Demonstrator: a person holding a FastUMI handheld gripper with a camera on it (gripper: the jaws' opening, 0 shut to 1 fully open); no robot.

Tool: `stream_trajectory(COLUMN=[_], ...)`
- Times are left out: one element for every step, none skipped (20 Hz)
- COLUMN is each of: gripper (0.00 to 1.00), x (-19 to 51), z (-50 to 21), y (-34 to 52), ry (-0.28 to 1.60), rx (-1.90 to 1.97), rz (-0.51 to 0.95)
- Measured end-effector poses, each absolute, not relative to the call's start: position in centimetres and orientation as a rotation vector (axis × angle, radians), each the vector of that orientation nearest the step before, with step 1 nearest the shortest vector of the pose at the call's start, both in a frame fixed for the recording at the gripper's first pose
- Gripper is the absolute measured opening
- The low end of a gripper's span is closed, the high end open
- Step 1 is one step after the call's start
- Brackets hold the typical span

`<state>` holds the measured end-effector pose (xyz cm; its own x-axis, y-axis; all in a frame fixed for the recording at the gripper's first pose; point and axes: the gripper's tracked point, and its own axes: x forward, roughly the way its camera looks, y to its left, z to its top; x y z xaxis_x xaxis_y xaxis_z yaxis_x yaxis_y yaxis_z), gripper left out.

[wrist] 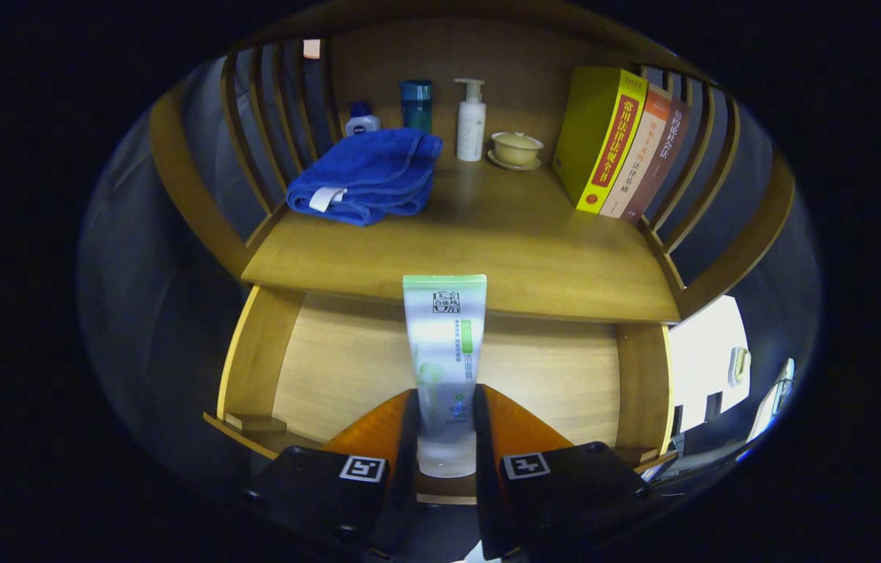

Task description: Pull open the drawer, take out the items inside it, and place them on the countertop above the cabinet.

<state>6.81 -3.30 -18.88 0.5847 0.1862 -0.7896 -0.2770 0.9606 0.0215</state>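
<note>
A white and green tube (444,352) stands between my two fingers, cap end down, and both fingers press on its lower part. My gripper (445,407) is shut on it and holds it over the pulled-out wooden drawer (346,367), whose bare bottom shows on both sides of the tube. The tube's flat top reaches up to the front edge of the wooden countertop (487,250), which lies just beyond.
On the countertop lie a folded blue towel (366,180), a small white and blue bottle (362,122), a blue cup (416,103), a white pump bottle (470,121), a lidded bowl on a saucer (516,148) and three leaning books (620,145). Slatted wooden rails flank both sides.
</note>
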Motion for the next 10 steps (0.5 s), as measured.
stream_trajectory(gripper=[0.41,0.41,0.41,0.41,0.41,0.41,0.41,0.41,0.41,0.41], x=[7.4,8.0,8.8,9.4,10.2,10.8,11.6,12.5,13.4,14.3], z=[-18.5,-18.1,-17.6,-17.3,-17.0,-16.8,-16.5,-16.4,-16.2,-16.1], y=[-3.4,-3.3,-3.3,-3.3,-3.2,-3.3,-3.4,-3.4,-3.4,-3.1], ry=[0.901,0.893,0.881,0.871,0.868,0.862,0.852,0.844,0.843,0.835], rx=[-0.110,-0.112,-0.111,-0.108,-0.107,-0.107,-0.105,-0.101,-0.079,-0.050], rz=[0.265,0.264,0.260,0.255,0.253,0.248,0.241,0.231,0.225,0.219])
